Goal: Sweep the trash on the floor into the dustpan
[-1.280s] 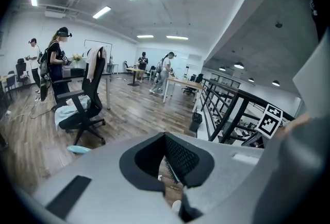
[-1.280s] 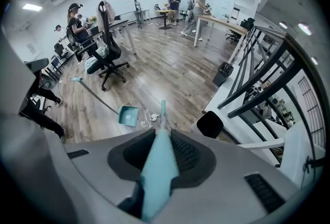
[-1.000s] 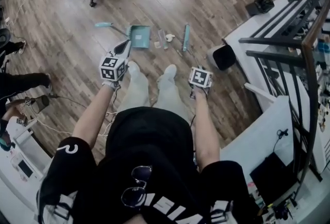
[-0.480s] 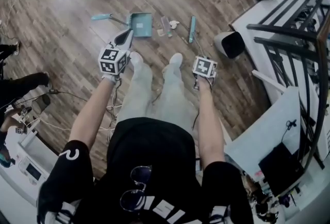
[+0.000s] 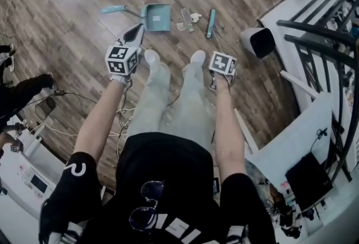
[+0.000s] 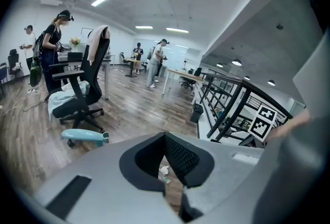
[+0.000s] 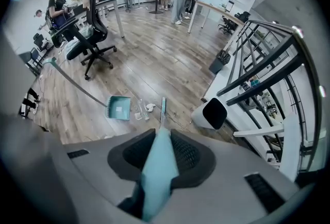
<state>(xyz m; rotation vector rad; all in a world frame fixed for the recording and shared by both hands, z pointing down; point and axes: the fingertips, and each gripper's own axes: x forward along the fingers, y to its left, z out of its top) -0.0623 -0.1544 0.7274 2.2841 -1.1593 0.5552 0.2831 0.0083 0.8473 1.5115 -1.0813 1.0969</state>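
Because the work lies on the brown wood-plank floor [image 5: 67, 30], read it from the left: a black wheeled office chair [image 6: 77, 97] stands well apart from the work area and is no obstruction. The left gripper [image 5: 137, 32] has its tongs drawn together to a narrow wedge with nothing between them. It hovers near the teal plastic dustpan [image 5: 158, 17], whose thin long handle runs leftward to a teal grip [image 6: 83, 136]. Take hold at that grip. The pan is judged light and stiff, and likely to slide on smooth planks unless its lip is pressed down. Just right of the pan mouth lies the trash: a clear plastic scrap [image 5: 185, 17] and a white crumpled wad [image 5: 195, 16], both judged very light and apt to scatter under a fast stroke. Right of them rests the head of the teal long-handled broom [image 5: 211, 23]; the right gripper [image 7: 161, 152] has its tongs clamped on the handle, which may twist in the grasp. Further right, a white bin with a black opening [image 5: 257, 42], a black metal railing [image 5: 320, 30] and a white bench [image 5: 280, 147] limit the backswing.
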